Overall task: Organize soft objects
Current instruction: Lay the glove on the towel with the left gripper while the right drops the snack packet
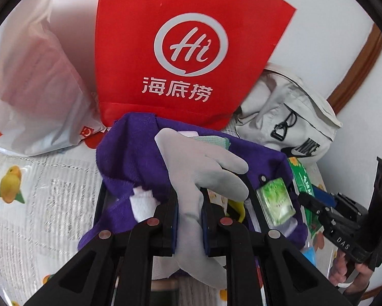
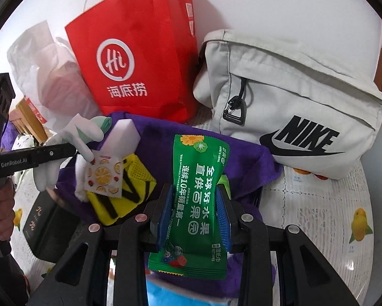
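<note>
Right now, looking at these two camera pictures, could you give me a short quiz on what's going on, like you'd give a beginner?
1. True or false: the left gripper is shut on a grey glove.
2. What does the right gripper hold? A) a yellow mesh pouch B) a green wet-wipes packet C) a white sponge
3. Which logo is on the beige bag beside the red paper bag?

Key: 1 true; 2 B; 3 Nike.
</note>
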Demonstrator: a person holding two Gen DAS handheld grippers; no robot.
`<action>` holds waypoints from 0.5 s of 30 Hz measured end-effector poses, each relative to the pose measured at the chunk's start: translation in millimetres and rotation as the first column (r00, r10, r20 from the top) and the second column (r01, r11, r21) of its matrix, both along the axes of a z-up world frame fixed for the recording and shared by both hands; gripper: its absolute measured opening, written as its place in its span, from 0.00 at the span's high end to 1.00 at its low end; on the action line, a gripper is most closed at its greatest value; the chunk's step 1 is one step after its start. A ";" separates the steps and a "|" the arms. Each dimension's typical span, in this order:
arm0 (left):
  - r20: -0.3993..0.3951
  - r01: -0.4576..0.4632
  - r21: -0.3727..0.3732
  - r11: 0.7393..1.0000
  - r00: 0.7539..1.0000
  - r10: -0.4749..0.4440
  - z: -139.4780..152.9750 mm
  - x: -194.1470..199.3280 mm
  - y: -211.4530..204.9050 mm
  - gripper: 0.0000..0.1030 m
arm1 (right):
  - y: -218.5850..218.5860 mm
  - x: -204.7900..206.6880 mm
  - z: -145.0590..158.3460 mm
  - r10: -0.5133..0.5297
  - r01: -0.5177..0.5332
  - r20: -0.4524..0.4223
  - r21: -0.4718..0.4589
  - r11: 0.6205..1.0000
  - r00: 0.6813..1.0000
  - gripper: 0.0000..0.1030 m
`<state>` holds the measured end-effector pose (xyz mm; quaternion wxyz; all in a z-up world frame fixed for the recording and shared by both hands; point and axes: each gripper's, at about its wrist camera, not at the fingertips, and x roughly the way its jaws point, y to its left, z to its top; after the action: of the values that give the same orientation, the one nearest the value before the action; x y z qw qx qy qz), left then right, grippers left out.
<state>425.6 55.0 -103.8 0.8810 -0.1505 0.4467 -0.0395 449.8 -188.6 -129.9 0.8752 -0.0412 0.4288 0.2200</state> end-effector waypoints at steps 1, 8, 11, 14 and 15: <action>-0.006 -0.002 -0.003 1.000 1.000 0.002 -2.9 3.4 0.6 0.86 | 0.7 3.5 -2.7 0.001 -0.001 -0.008 -0.006 1.000 1.000 0.67; -0.065 -0.005 -0.008 1.000 0.998 0.004 -26.1 21.0 2.1 0.84 | 2.4 22.2 -19.7 -0.010 0.008 -0.068 -0.029 1.000 0.998 0.67; -0.075 0.001 0.003 1.000 0.997 -0.001 -29.7 24.2 1.6 0.82 | 4.2 25.6 -26.0 -0.008 0.005 -0.084 -0.038 0.999 0.996 0.67; -0.092 0.010 0.007 1.000 0.996 -0.010 -33.3 26.3 0.5 0.75 | 6.2 27.5 -30.6 -0.003 -0.002 -0.102 -0.047 0.999 0.995 0.66; -0.090 0.014 0.005 1.000 0.996 -0.014 -33.5 26.3 0.1 0.69 | 7.3 27.4 -31.1 0.000 -0.005 -0.103 -0.048 0.999 0.995 0.65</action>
<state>451.8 55.1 -137.3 0.8602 -0.1463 0.4872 -0.0374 477.2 -181.3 -161.0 0.8506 -0.0515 0.4783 0.2124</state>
